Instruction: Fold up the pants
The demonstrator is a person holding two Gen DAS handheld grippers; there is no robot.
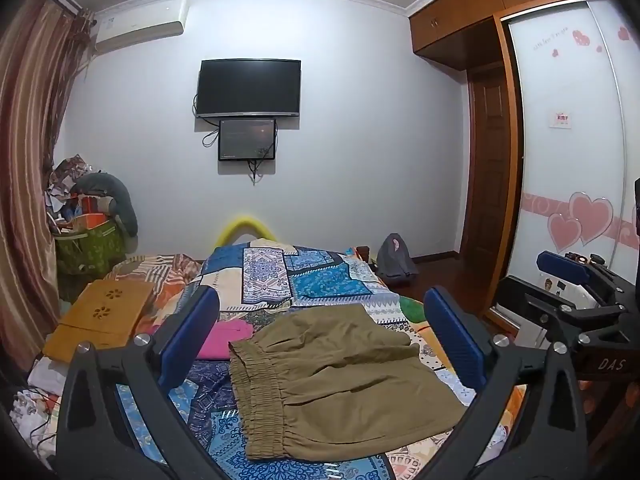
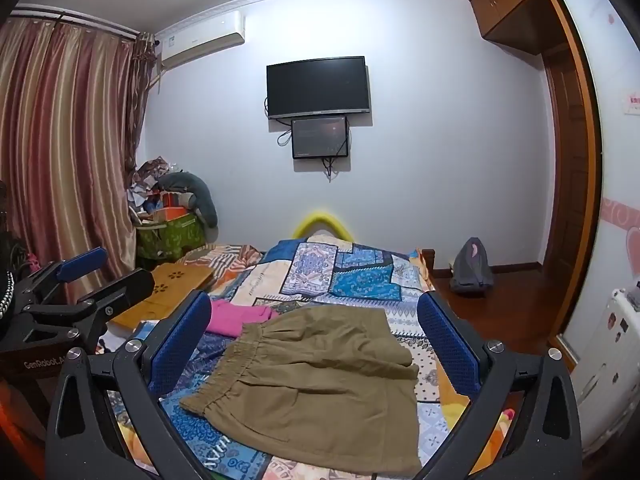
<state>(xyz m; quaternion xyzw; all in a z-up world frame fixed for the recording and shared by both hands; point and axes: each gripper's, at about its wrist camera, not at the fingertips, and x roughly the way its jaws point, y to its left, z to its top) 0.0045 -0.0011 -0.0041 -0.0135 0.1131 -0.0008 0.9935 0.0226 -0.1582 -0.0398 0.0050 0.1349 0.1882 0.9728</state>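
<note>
Olive-brown pants (image 1: 344,380) lie folded into a compact rectangle on the patchwork bedspread (image 1: 304,276), elastic waistband toward the left. They also show in the right wrist view (image 2: 320,384). My left gripper (image 1: 320,336) is open and empty, held above the pants with a blue-padded finger on each side. My right gripper (image 2: 316,340) is open and empty too, hovering over the pants. The right gripper shows at the right edge of the left wrist view (image 1: 568,280); the left gripper shows at the left of the right wrist view (image 2: 88,276).
A pink garment (image 2: 240,316) lies just left of the pants. A wooden lap tray (image 1: 104,312) sits on the bed's left side. A cluttered green basket (image 2: 168,232) stands by the curtains. A grey backpack (image 2: 472,268) sits on the floor near the wardrobe (image 1: 568,160).
</note>
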